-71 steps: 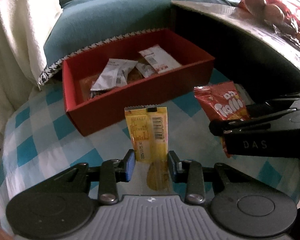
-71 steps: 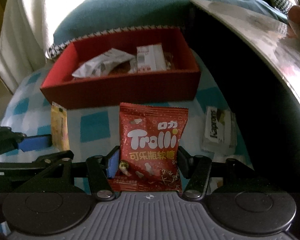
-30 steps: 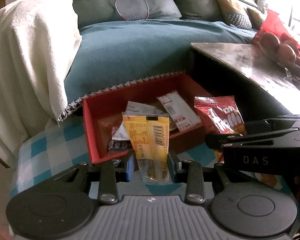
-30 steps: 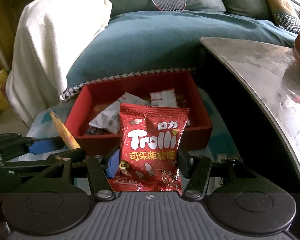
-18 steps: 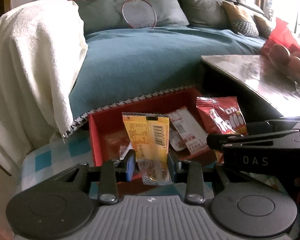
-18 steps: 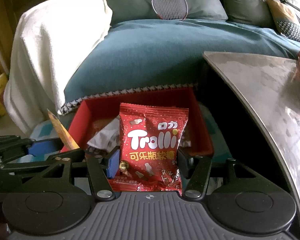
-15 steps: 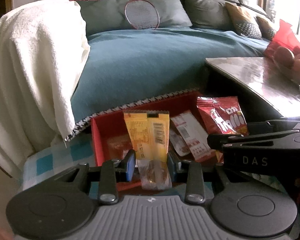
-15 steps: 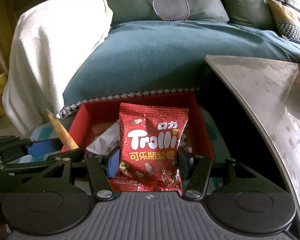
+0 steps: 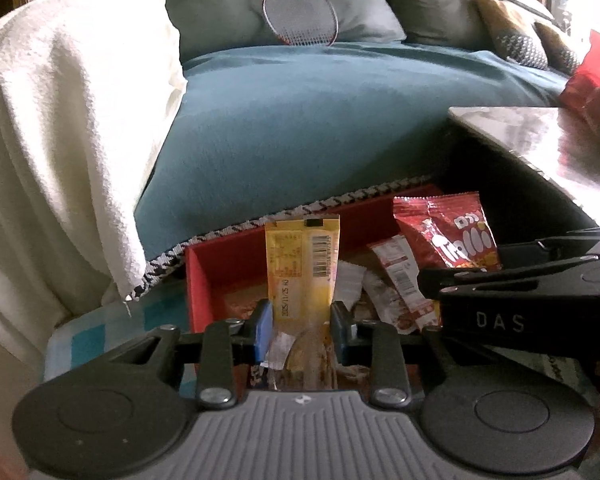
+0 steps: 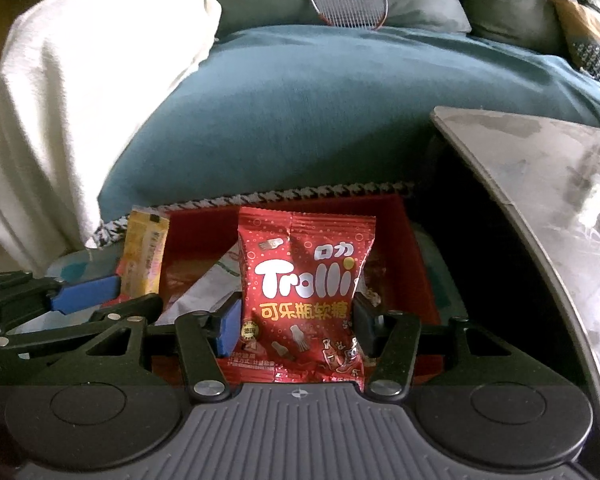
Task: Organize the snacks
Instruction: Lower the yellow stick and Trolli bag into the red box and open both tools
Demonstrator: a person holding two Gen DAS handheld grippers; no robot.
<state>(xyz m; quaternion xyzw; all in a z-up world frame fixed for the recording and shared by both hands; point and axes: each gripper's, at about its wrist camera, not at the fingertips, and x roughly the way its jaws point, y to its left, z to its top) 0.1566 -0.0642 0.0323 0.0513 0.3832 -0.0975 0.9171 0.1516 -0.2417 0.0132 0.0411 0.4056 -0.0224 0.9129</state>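
Left wrist view, from nine o'clock across to three: a white blanket (image 9: 72, 152) drapes over the sofa arm, a teal throw (image 9: 300, 120) with a houndstooth hem covers the seat, and a badminton racket (image 9: 300, 16) leans on the grey back cushion at twelve o'clock. Below the hem sits the red box (image 9: 204, 280), open-topped, on a blue-and-white checked cloth (image 9: 100, 328). The left gripper (image 9: 300, 332) is clamped on a yellow snack packet (image 9: 303, 268), which stands upright between the blue pads (image 9: 263, 330), barcode side toward the camera, in front of the box's interior. Loose wrappers (image 9: 400, 280) lie inside the box at about two o'clock of the packet. Farther toward three o'clock the right gripper (image 9: 500, 280) enters from the side, carrying a red Trolli bag (image 9: 452, 236). A grey tabletop (image 9: 540, 140) fills the upper right.

Right wrist view, in the same order: the left gripper (image 10: 80, 292) shows at nine o'clock with the yellow snack packet (image 10: 144, 256) at the box's left wall. At centre the right gripper (image 10: 298, 320) grips the red Trolli bag (image 10: 304, 292) by its lower half, upright and facing the lens, with the red box (image 10: 404, 240) just behind it. The tabletop (image 10: 560, 168) curves away at three o'clock.
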